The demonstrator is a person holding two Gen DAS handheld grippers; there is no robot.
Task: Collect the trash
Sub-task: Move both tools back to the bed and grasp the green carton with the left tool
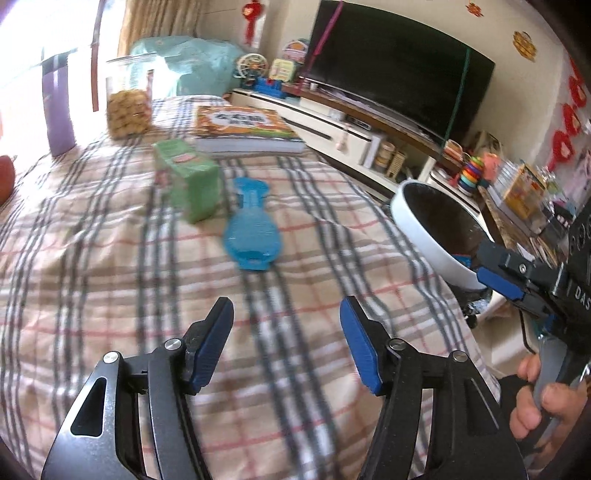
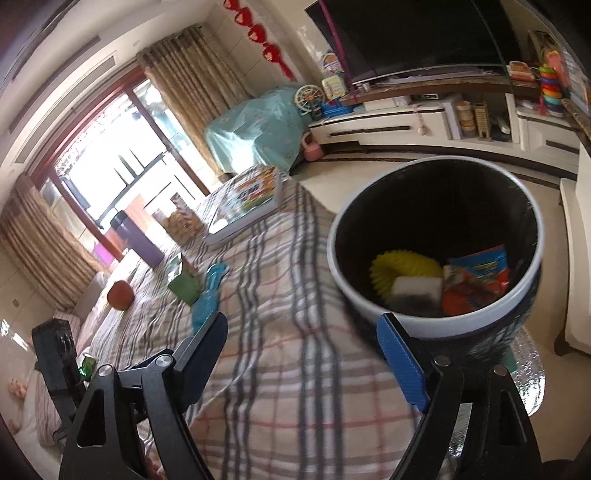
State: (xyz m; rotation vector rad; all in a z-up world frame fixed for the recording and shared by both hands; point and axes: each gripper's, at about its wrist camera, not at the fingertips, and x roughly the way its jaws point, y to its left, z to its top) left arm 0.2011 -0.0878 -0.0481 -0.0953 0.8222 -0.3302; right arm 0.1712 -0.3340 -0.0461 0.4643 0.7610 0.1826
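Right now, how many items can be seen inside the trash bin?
3: a yellow ribbed ring at left, a white sponge block in front of it, a red-and-blue wrapper at right. More may lie hidden beneath.

You are in a home, in what looks like a living room, though motion blur softens much of it. A large dark television stands on a long white media cabinet whose shelves hold toys and small boxes. Tan curtains frame a bright glass door. Red paper ornaments hang on the wall. A plaid cloth covers the tabletop, which carries a children's book.
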